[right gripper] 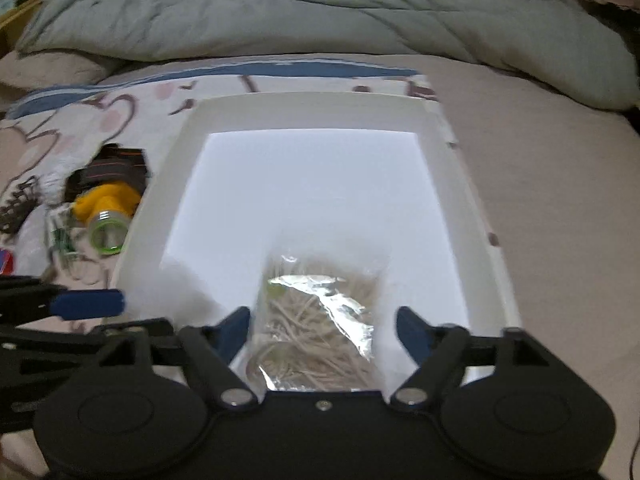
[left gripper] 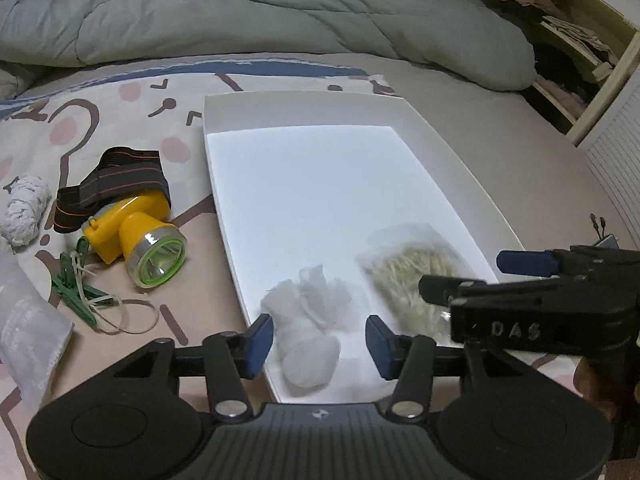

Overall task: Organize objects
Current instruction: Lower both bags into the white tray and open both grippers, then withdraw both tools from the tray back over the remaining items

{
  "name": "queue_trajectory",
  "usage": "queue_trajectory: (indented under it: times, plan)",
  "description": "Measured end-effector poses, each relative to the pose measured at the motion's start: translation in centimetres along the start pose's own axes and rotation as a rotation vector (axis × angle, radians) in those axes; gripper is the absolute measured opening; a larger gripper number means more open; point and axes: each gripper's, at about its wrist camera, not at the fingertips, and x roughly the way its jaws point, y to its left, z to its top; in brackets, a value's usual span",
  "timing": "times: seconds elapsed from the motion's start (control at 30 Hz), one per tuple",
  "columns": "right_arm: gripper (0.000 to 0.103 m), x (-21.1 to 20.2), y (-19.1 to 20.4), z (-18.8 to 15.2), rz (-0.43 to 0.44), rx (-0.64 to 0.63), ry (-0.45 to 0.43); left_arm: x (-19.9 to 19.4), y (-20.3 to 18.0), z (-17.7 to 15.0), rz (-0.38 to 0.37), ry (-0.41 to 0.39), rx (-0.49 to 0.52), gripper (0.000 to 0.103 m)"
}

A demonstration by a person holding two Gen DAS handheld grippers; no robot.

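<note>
Left claw (left gripper: 319,340) apart around white wad (left gripper: 308,332); right claw (right gripper: 323,332) wide, marked "DAS", perhaps clear of bag (right gripper: 320,320).

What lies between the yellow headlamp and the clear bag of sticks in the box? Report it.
In the left wrist view, the white box's left wall and a white plastic bundle lie between the yellow headlamp and the clear bag of sticks.

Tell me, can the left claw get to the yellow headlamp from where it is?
Probably yes. The left claw is open over the white tray, and the yellow headlamp lies beside the tray with nothing between.
</note>
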Motion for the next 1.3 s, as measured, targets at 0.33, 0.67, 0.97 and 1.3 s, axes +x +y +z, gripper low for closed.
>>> queue_trajectory:
  times: [0.33, 0.67, 0.97, 1.3]
  plan:
    - [0.083, -2.2, -2.0, -0.4, 0.019, 0.090, -0.036, -1.4, -0.8, 0.1, 0.016, -0.016, 0.011, 0.065]
    - [0.085, -5.8, -2.6, -0.4, 0.027, 0.144, -0.115, -4.5, -0.4, 1.0, 0.029, -0.070, 0.000, 0.065]
    - [0.089, -9.1, -2.9, -1.1, 0.022, 0.161, -0.185, -7.4, 0.3, 1.3, 0.053, -0.131, 0.005, 0.066]
    - [0.099, -11.4, -2.5, -2.0, -0.008, 0.152, -0.254, -9.4, 0.5, 0.9, 0.115, -0.198, 0.043, 0.096]
